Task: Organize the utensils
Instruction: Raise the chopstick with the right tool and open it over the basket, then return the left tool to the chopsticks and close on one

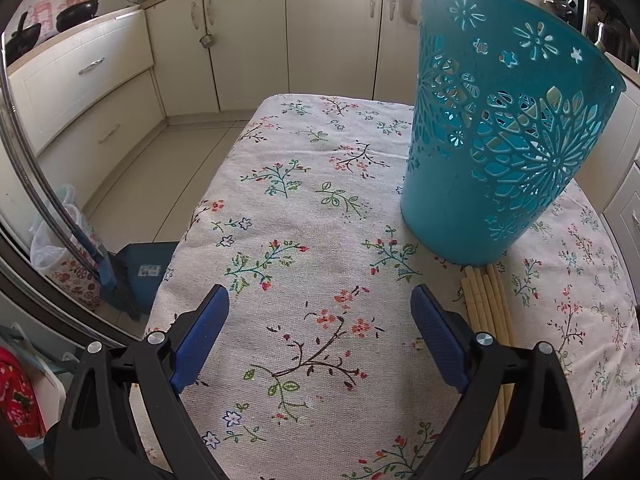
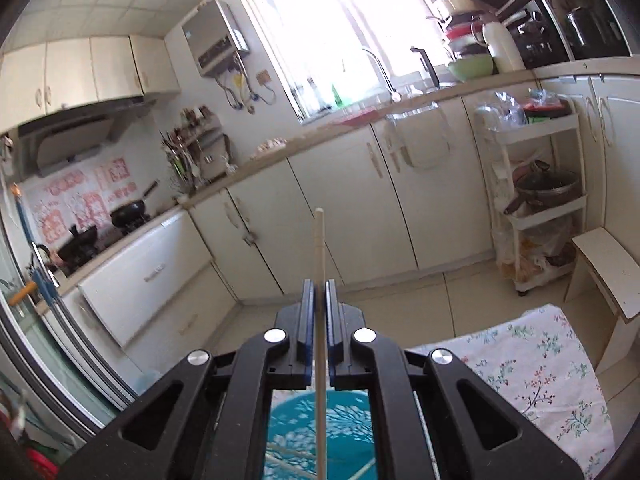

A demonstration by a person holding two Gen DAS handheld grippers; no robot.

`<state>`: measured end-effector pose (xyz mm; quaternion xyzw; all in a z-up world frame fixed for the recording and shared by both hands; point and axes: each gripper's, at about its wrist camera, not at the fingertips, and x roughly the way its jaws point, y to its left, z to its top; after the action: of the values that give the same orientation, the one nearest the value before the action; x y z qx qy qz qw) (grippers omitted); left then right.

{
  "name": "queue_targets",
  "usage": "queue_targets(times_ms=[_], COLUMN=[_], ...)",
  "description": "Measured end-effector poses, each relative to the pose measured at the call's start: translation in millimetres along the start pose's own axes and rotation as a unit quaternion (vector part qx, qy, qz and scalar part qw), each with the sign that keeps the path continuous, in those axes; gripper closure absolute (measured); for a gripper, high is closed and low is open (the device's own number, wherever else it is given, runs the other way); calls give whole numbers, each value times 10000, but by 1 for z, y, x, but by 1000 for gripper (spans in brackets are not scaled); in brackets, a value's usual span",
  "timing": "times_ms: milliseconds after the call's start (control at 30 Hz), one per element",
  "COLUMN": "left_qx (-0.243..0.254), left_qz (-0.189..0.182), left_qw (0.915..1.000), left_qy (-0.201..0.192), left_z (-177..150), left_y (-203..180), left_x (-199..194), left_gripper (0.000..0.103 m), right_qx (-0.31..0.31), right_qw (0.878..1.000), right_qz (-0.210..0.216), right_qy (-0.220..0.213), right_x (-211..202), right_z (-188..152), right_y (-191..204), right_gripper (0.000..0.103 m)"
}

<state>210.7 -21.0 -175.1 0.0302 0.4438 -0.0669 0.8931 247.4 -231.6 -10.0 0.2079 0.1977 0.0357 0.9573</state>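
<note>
A teal cut-out basket (image 1: 504, 120) stands on the floral tablecloth (image 1: 304, 216) at the right of the left wrist view. Several pale wooden chopsticks (image 1: 486, 304) lie side by side just in front of it. My left gripper (image 1: 320, 300) hovers over the cloth, open and holding nothing, its right finger next to the chopsticks. In the right wrist view my right gripper (image 2: 319, 286) is shut on one chopstick (image 2: 319, 240), whose tip sticks out past the pads. Beneath that gripper the basket's inside (image 2: 348, 432) shows, with a few chopsticks lying in it.
Cream kitchen cabinets (image 1: 320, 32) and a tiled floor (image 1: 160, 168) lie beyond the table's far edge. A broom and dustpan (image 1: 132, 276) lean at the left of the table. A white trolley (image 2: 536, 200) and a stool (image 2: 608, 276) stand on the right.
</note>
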Motion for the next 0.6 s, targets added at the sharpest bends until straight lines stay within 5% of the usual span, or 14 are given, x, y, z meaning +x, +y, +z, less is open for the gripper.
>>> queue_targets(times_ms=[333, 600], left_qx=[-11, -113], left_qz=[18, 43], left_qw=[10000, 9999], left_qy=[10, 1], left_z=[0, 0], left_y=[-1, 2], left_x=[0, 1], left_gripper=[14, 14], right_qx=[-354, -215], right_qw=[9976, 9991], right_qz=[-172, -349], right_qy=[562, 97], right_x=[-2, -72], right_z=[-31, -27], right_y=[-10, -28], right_gripper=[94, 86])
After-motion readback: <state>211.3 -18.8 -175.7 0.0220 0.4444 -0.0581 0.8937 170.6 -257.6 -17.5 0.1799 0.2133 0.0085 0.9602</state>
